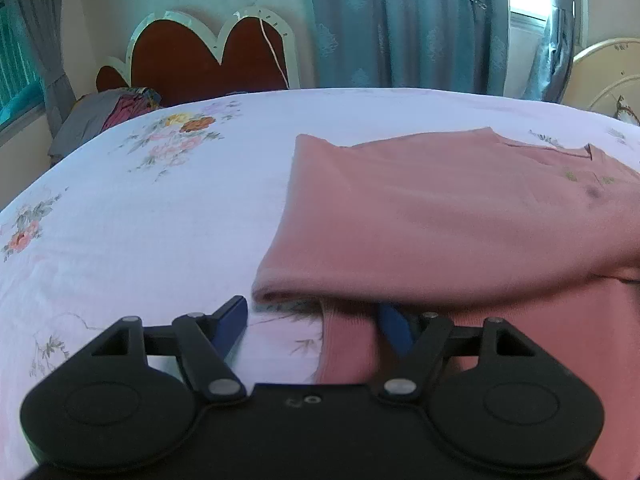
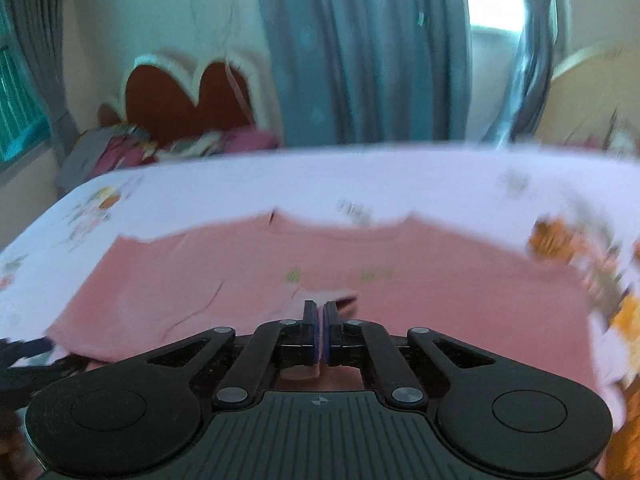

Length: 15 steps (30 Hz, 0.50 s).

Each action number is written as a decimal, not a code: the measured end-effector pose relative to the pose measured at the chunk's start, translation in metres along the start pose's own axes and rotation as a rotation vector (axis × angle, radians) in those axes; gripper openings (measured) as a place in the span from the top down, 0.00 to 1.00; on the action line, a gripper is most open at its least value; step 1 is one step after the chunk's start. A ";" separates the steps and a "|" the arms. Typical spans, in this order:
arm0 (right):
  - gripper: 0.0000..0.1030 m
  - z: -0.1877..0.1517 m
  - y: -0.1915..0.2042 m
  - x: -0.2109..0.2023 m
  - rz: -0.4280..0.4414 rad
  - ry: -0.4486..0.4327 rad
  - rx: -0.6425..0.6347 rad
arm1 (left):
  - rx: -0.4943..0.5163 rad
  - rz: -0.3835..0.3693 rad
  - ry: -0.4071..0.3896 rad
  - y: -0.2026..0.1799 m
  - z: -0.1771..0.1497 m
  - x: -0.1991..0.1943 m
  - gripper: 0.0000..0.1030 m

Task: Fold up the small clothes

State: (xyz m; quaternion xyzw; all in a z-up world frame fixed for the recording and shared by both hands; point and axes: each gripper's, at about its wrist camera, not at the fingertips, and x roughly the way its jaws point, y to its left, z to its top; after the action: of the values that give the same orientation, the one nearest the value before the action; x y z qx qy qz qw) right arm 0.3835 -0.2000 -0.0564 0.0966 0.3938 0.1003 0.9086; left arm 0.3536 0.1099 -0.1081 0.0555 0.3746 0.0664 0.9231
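Note:
A pink garment (image 1: pixel 440 208) lies on the white floral bedsheet (image 1: pixel 140 220). In the left wrist view its near part is lifted and doubled over, and a lower layer stays flat on the sheet. My left gripper (image 1: pixel 314 322) stands open at the fold's near left corner. Its left pad rests over bare sheet, and the right pad is half hidden under the hanging fold. In the blurred right wrist view the pink garment (image 2: pixel 400 300) spreads ahead. My right gripper (image 2: pixel 320 314) is shut, with a small pinch of the pink cloth raised at its tips.
A heart-shaped red headboard (image 1: pixel 208 60) and blue curtains (image 1: pixel 400 24) stand beyond the bed. A heap of grey and magenta clothes (image 1: pixel 108 114) lies at the bed's far left corner. Bare sheet spreads left of the garment. A dark object (image 2: pixel 24 350) shows at the left edge.

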 end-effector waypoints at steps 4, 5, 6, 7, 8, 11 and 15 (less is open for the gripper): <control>0.71 -0.014 -0.016 0.005 0.029 0.050 0.135 | -0.003 -0.003 0.000 0.000 0.000 0.001 0.30; 0.45 -0.017 -0.019 0.004 0.029 0.051 0.163 | -0.002 -0.002 0.000 0.001 0.000 0.001 0.29; 0.38 -0.020 -0.020 0.004 0.036 0.048 0.179 | -0.002 -0.003 0.000 0.001 0.000 0.001 0.29; 0.38 -0.022 -0.020 0.003 0.049 0.054 0.187 | -0.002 -0.004 0.000 0.001 0.000 0.001 0.29; 0.39 -0.025 -0.020 0.003 0.052 0.062 0.194 | -0.001 -0.005 -0.001 0.000 0.000 0.001 0.28; 0.42 -0.029 -0.014 0.010 0.069 0.091 0.212 | 0.000 -0.002 -0.005 0.000 -0.001 0.002 0.28; 0.68 -0.026 0.001 0.019 0.058 0.095 0.187 | 0.000 0.000 -0.006 -0.001 0.000 0.003 0.28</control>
State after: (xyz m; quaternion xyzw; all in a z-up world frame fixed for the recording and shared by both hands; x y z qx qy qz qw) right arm 0.3770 -0.1917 -0.0869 0.1875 0.4412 0.0937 0.8726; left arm 0.3555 0.1095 -0.1103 0.0557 0.3717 0.0663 0.9243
